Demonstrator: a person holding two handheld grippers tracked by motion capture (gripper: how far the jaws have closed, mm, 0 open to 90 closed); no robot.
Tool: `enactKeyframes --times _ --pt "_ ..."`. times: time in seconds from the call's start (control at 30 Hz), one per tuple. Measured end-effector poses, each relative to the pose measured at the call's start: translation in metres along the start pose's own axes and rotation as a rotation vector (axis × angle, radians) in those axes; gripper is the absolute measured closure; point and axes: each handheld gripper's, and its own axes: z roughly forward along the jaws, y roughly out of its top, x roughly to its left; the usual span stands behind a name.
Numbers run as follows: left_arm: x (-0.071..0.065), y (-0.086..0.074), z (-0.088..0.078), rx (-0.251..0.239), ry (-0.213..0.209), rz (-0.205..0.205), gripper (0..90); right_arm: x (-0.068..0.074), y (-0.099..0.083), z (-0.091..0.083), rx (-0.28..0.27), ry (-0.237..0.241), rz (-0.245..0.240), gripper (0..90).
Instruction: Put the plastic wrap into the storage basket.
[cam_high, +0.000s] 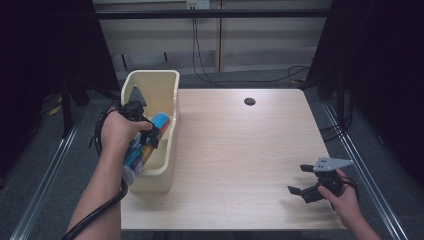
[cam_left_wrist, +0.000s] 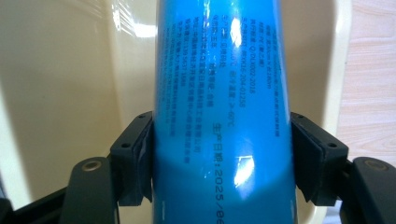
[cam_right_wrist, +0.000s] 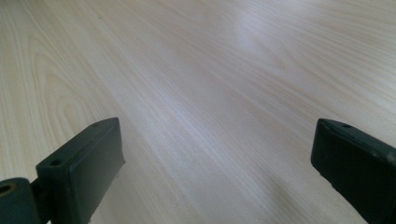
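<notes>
A blue bottle with printed text lies slanted inside the cream plastic bin at the table's left edge. My left gripper is shut on this blue bottle; both pads press its sides, with the bin's inner wall behind it. Near the table's front right corner my right gripper is open just over the wood. Between the right gripper's wide-apart jaws lies bare tabletop.
The light wooden table has a dark round hole near its far edge. The bin sits partly over the table's left side. Cables hang along the wall behind the table, and metal rails run down both sides.
</notes>
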Motion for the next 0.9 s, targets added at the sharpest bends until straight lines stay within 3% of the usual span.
enactKeyframes --times 0.3,0.37,0.77,0.8,0.83,0.87,0.9 --pt "0.001 0.003 0.01 0.028 0.006 0.011 32.0 0.0 0.0 0.001 0.002 0.009 0.003 2.4" --pt "0.0 0.004 0.011 0.031 0.004 -0.003 32.0 0.0 0.0 0.001 0.003 0.006 0.0 2.4" --pt "-0.001 0.007 0.007 0.037 -0.014 -0.02 31.5 0.0 -0.001 0.0 0.004 0.004 0.0 2.4" --pt "-0.001 0.007 0.004 0.021 -0.008 -0.023 34.9 0.0 -0.001 0.0 0.006 0.006 0.001 2.4" --pt "-0.001 0.008 -0.01 -0.041 -0.012 -0.05 49.0 0.0 -0.001 0.0 0.005 0.005 0.0 2.4" --pt "-0.001 0.008 -0.01 -0.041 -0.012 -0.05 55.6 0.0 -0.001 0.0 0.003 0.008 0.001 2.4" --pt "-0.001 0.007 -0.016 -0.028 -0.045 -0.059 55.6 0.0 -0.001 0.0 0.003 0.008 0.001 2.4"
